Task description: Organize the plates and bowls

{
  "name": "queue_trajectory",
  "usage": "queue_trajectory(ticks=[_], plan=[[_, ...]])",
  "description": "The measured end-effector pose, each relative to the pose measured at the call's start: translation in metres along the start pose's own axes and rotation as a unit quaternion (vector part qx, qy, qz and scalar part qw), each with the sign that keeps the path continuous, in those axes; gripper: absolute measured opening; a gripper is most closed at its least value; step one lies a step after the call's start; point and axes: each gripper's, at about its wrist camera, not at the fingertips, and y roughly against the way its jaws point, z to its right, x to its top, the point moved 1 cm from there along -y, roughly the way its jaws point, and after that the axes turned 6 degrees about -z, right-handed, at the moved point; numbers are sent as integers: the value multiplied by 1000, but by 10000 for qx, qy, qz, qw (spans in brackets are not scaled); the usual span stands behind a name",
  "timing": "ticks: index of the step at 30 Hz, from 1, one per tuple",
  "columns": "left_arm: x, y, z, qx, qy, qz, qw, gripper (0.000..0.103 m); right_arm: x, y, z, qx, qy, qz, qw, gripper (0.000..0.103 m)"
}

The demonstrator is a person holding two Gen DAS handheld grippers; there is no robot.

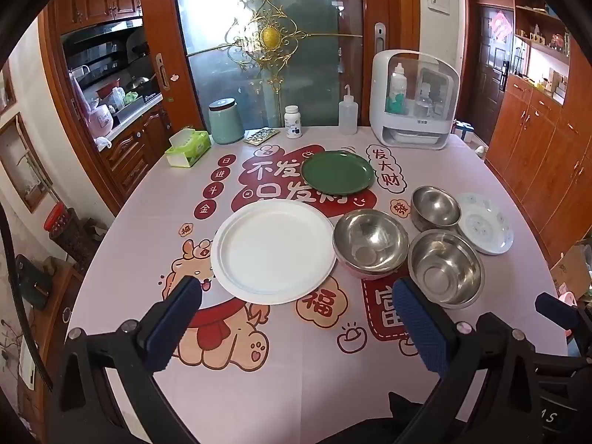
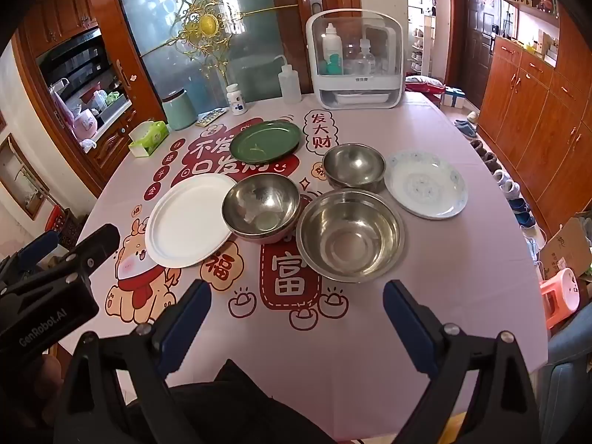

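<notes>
In the left wrist view, a round white paper plate (image 1: 273,249) lies flat on the pink printed tablecloth (image 1: 281,377), just ahead of the left tongs (image 1: 298,298), which gape wide and empty. A dark green round plate (image 1: 337,174) sits farther back.

In the right wrist view, the widest shiny steel bowl (image 2: 349,235) stands mouth up, just ahead of the right tongs (image 2: 298,301), also spread wide, gripping nothing. A blue-patterned white plate (image 2: 425,184) lies right of the bowls.
</notes>
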Motion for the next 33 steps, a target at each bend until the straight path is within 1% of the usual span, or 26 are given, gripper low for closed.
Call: queue_trajectory(ticks=[8,26,33], plan=[[1,4,-1,-40,46,77,10000,102,0,-1,0,-12,0,5,10000,95],[2,7,-2,-28,40,80,10000,102,1,-2,0,-6,8,-11,10000,95],[2,3,-2,-21,67,51,10000,102,2,-3,1,-7,7,-19,10000,95]])
